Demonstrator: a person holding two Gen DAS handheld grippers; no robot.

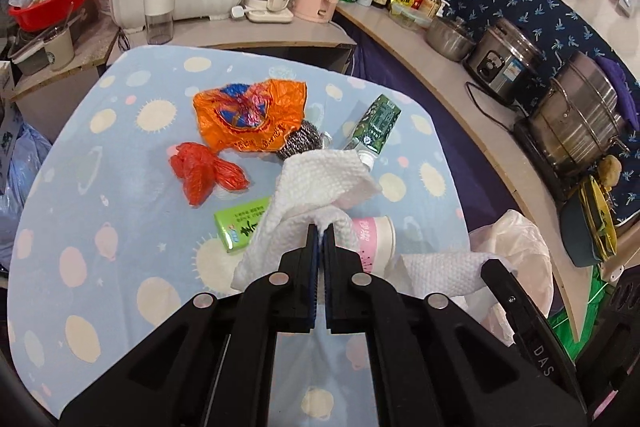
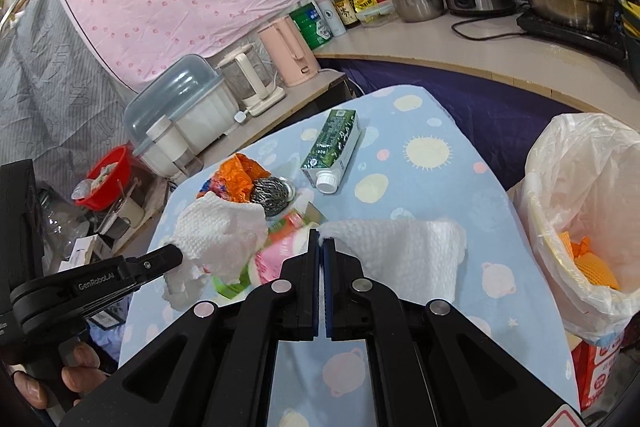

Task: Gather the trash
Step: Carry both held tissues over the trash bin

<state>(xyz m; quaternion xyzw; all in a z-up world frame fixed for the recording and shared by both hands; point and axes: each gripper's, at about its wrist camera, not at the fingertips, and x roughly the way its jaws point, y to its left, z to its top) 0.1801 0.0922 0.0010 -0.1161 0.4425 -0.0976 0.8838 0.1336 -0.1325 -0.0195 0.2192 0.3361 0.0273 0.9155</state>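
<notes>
While most of the trash lay ahead on the desk (image 1: 100,227), each gripper already had a paper towel pinched in closed jaws. The left gripper (image 1: 320,227) held a crumpled towel (image 1: 316,183) lifted above the litter; the right gripper (image 2: 321,241) held a second towel (image 2: 404,259) that spread to the right of its jaws, low over the cloth; whether it touched I cannot tell.

Well right of the right jaws stood the bin (image 2: 536,211), lined with a pale bag, with something orange (image 2: 588,263) already at the bottom. So I judged the job barely begun: one or two pieces binned, two towels in hand and not yet dropped.

Left to collect, ahead of the left jaws: an orange bag (image 1: 248,115), a red bag (image 1: 204,175), a steel scourer (image 1: 304,143), a green carton (image 1: 376,127) with a white cap, a green box (image 1: 240,227) just left of the jaws, and a pink-and-white cup (image 1: 376,239) just right of them.

Readable writing was scant. The left gripper's body read "GenRobot.AI" in the right view; the right gripper's edge showed "DAS" in the left view. Print on the carton, box and cup was too small or blurred to read.
</notes>
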